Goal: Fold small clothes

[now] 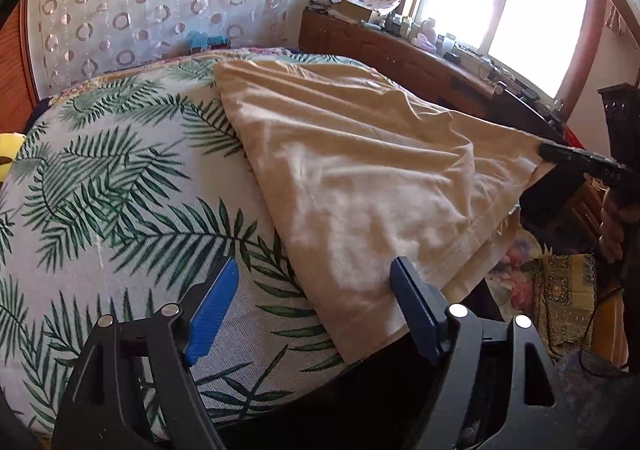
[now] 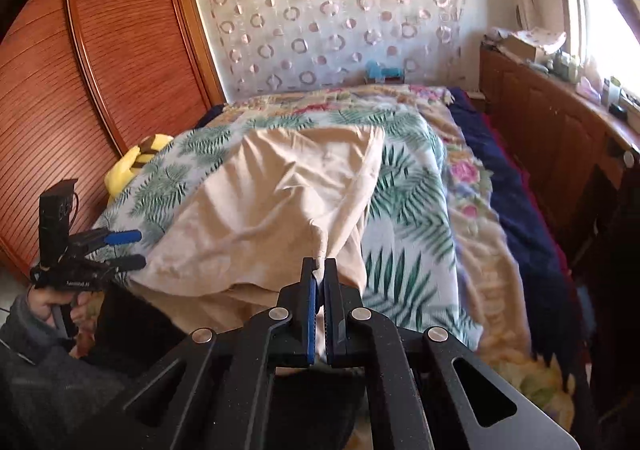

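Observation:
A beige garment (image 1: 360,170) lies spread over the leaf-print bedcover (image 1: 120,178), one corner lifted off the bed at the right. My right gripper (image 2: 319,268) is shut on that pinched corner of the garment (image 2: 260,210); in the left wrist view the right gripper (image 1: 546,154) holds the cloth taut at the bed's edge. My left gripper (image 1: 315,264) stands open just before the garment's near hem, its pads not pressing on the cloth. In the right wrist view the left gripper (image 2: 136,249) sits at the garment's left near corner, in a person's hand.
A wooden wardrobe (image 2: 100,90) stands left of the bed with a yellow plush toy (image 2: 136,162) against it. A cluttered wooden sideboard (image 1: 400,50) runs under the window. A floral blanket (image 2: 472,190) and a dark blue blanket (image 2: 520,210) lie beside the bedcover.

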`<act>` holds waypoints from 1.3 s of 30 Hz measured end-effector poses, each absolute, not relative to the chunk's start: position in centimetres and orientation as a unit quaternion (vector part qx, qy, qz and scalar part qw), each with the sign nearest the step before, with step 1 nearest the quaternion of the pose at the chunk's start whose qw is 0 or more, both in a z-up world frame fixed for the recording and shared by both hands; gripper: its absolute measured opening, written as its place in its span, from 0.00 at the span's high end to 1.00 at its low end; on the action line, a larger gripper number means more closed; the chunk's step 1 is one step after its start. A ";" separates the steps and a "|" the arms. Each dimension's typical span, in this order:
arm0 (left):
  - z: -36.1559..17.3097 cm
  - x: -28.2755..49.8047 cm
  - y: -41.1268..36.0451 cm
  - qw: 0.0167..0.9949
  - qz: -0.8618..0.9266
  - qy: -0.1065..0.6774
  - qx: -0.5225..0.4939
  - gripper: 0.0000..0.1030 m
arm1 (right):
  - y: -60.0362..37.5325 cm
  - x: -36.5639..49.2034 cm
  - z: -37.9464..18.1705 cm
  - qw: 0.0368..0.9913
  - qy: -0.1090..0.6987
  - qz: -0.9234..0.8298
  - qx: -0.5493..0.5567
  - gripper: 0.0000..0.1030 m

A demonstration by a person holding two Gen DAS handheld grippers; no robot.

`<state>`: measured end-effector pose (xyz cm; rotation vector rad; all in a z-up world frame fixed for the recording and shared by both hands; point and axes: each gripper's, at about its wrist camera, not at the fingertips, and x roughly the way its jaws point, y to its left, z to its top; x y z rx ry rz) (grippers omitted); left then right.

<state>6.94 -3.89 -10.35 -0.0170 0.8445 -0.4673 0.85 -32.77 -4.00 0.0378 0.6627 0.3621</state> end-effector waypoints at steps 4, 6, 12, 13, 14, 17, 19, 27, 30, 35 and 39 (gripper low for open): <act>-11.0 7.0 -4.0 0.872 -0.257 0.416 -0.032 0.33 | -32.5 0.9 -5.7 0.921 0.347 0.172 0.025 0.97; -11.3 7.0 -4.0 0.866 -0.261 0.424 -0.038 0.44 | -32.2 1.2 -6.0 0.921 0.350 0.168 0.022 0.97; -11.5 6.7 -4.2 0.866 -0.258 0.428 -0.029 0.73 | -31.8 2.5 -5.7 0.919 0.353 0.174 0.014 0.97; -11.5 6.6 -4.3 0.867 -0.256 0.427 -0.026 0.73 | -31.8 2.4 -5.6 0.920 0.352 0.173 0.011 0.97; -11.4 6.4 -4.3 0.867 -0.254 0.427 -0.026 0.73 | -31.8 2.3 -5.5 0.920 0.352 0.171 0.007 0.97; -11.4 6.2 -4.1 0.868 -0.251 0.427 -0.027 0.73 | -31.9 2.1 -5.3 0.924 0.349 0.158 -0.003 0.97; -11.4 6.0 -4.2 0.869 -0.250 0.427 -0.024 0.73 | -31.9 2.1 -4.8 0.928 0.341 0.148 -0.009 0.86; -11.5 5.9 -4.3 0.870 -0.247 0.427 -0.022 0.73 | -29.1 2.0 -2.5 0.947 0.276 0.165 -0.020 0.64; -11.5 5.9 -4.2 0.869 -0.248 0.427 -0.022 0.73 | -27.1 2.8 -3.5 0.942 0.278 0.184 -0.023 0.64; -11.4 5.9 -4.3 0.870 -0.248 0.427 -0.022 0.73 | -25.2 4.5 -6.3 0.931 0.308 0.190 -0.040 0.64; -11.5 5.9 -4.3 0.870 -0.248 0.425 -0.024 0.73 | -25.5 5.6 -8.6 0.923 0.341 0.178 -0.029 0.64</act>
